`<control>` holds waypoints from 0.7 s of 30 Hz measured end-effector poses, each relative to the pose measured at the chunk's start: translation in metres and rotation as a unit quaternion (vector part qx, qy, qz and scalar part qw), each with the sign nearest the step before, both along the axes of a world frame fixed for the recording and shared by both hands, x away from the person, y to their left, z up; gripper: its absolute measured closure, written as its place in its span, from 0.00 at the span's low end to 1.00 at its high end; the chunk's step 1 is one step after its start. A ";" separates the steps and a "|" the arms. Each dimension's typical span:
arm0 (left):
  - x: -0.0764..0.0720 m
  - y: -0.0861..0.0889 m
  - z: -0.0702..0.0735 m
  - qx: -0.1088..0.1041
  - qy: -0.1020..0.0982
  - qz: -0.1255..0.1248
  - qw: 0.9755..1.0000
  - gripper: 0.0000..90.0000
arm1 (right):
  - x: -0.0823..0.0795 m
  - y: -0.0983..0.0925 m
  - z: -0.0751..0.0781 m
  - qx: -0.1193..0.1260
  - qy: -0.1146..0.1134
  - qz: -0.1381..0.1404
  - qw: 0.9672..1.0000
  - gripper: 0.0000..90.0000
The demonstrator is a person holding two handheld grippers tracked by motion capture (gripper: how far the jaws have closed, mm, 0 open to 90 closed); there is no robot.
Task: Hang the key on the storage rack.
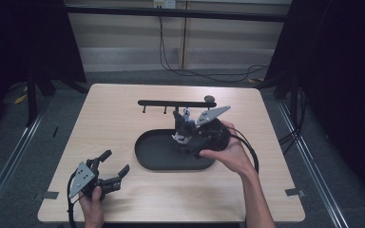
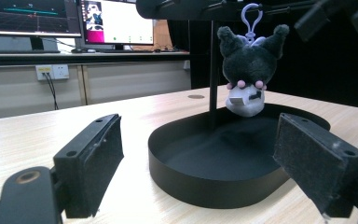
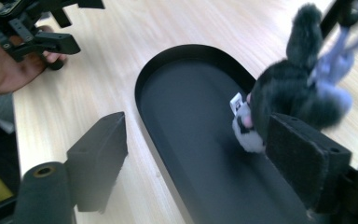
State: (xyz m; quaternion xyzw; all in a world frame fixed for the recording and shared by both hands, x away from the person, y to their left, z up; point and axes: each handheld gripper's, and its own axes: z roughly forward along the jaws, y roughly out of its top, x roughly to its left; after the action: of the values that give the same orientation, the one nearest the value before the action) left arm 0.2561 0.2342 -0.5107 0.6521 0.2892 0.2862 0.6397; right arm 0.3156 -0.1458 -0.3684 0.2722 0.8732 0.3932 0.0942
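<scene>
Plush (image 2: 246, 70) hangs head-down by its lilac clip (image 2: 251, 21) from the rack bar (image 1: 176, 103), right over the black tray (image 1: 159, 154) mid-desk (image 1: 123, 104). Right tool (image 1: 183, 124) sits above the tray's right end, just beside the plush; in the right gripper view its jaws stand wide apart, plush (image 3: 284, 102) next to the right-hand pad (image 3: 303, 154) but not pinched between the two, so nothing gripped. Left tool (image 1: 114, 165) lies low near the desk's front-left corner, well apart from the tray, jaws spread open w/ nothing between them; left gripper view looks across the tray (image 2: 186, 182) at the plush.
</scene>
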 end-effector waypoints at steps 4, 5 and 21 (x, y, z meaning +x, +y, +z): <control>0.000 0.000 0.000 0.000 0.000 0.000 1.000 0.17 | -0.017 -0.015 -0.021 0.039 -0.018 -0.041 0.998 0.17; 0.000 0.000 0.000 0.000 0.000 0.000 1.000 0.17 | -0.021 -0.018 -0.027 0.045 -0.024 -0.050 0.997 0.16; 0.000 0.000 0.000 0.000 0.000 0.000 1.000 0.17 | -0.071 -0.041 -0.121 0.082 -0.145 -0.210 0.963 0.17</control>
State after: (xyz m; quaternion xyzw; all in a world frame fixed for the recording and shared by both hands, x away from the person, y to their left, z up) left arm 0.2562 0.2342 -0.5107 0.6522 0.2890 0.2861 0.6396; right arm 0.2442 -0.1871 -0.4898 0.3968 0.7381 0.4698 0.2774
